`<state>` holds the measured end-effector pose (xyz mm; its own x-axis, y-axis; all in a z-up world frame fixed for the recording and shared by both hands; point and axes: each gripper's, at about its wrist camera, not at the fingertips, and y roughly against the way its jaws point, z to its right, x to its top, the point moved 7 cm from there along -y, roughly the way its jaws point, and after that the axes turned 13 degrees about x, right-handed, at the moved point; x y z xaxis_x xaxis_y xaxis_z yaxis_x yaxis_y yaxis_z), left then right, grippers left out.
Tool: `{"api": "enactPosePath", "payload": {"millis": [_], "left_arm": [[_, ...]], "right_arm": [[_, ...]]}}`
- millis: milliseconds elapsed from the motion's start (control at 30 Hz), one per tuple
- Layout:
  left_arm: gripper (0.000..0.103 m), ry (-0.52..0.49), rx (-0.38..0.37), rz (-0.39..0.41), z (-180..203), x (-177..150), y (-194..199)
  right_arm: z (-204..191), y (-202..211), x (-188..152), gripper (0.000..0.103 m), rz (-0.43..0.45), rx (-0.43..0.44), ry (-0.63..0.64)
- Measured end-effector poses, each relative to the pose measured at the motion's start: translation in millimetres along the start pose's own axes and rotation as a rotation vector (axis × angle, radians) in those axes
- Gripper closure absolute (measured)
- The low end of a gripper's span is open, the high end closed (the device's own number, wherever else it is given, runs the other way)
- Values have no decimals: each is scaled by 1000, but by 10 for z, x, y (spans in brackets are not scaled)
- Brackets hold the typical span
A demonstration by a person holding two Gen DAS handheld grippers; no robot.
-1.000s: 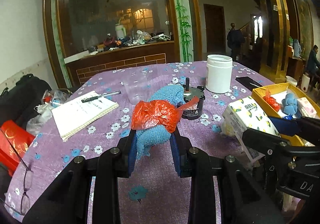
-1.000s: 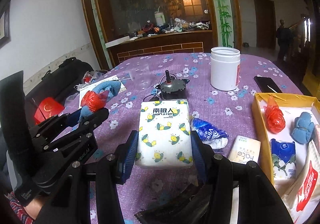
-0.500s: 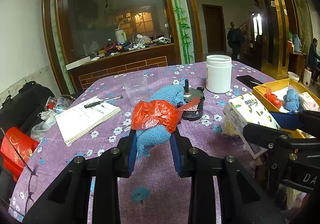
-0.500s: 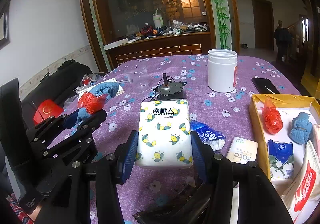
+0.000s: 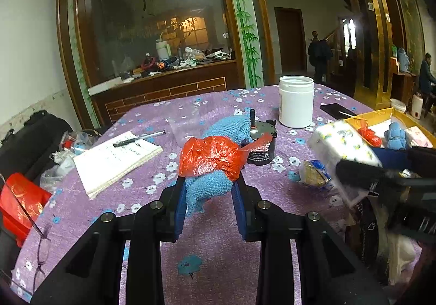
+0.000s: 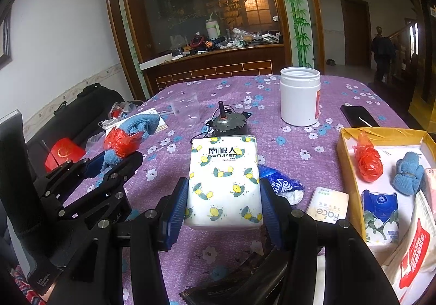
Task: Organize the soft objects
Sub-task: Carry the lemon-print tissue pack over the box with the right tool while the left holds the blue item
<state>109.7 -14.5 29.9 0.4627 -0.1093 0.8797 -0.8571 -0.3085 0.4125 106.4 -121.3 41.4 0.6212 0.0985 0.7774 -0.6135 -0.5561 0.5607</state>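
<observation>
Higher now, lemon-print tissue pack (image 6: 224, 182) in right gripper (image 6: 223, 207).

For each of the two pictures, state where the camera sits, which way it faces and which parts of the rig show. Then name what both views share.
Left wrist: sits behind the left gripper, facing across the purple table; its fingers clamp a blue cloth roll.
Right wrist: sits behind the right gripper, facing the same way; its fingers clamp a tissue pack, with the left gripper at left.
Shared: white jar, motor, yellow box.
</observation>
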Motion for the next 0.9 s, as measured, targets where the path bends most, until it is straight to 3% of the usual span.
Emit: {"api": "enactPosePath", "payload": {"millis": [200, 433, 733, 900], "left_arm": [[76, 15, -18, -17, -21, 2, -26], [76, 10, -24, -15, -8, -5, -28], [76, 12, -58, -29, 46, -17, -29], [76, -21, -99, -20, 213, 68, 98]], "right_arm": [[252, 241, 177, 50, 72, -37, -49], [867, 799, 440, 50, 191, -128, -157], [1567, 1308, 371, 50, 269, -251, -258], [1832, 1346, 294, 50, 271, -210, -350]]}}
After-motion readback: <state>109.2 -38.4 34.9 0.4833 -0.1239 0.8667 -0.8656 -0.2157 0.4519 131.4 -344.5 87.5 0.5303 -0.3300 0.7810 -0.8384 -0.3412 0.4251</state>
